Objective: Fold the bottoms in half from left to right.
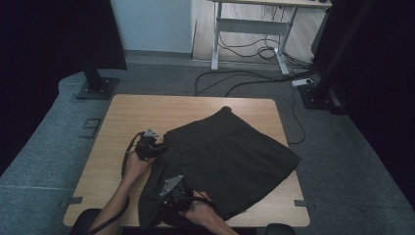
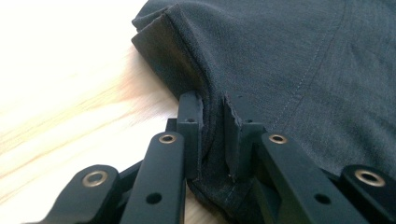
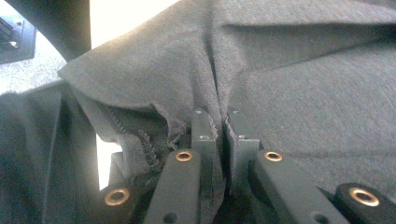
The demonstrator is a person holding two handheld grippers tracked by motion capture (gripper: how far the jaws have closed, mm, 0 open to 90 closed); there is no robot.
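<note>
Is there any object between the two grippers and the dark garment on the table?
No. Both the left gripper and the right gripper are already shut on the dark garment, with nothing between.

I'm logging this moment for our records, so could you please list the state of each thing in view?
dark garment: spread on the table, near edge gathered and pinched at two places.
left gripper: jaws shut on a fold of the garment's edge.
right gripper: jaws shut on bunched fabric.
table: bare wood around the garment.
</note>
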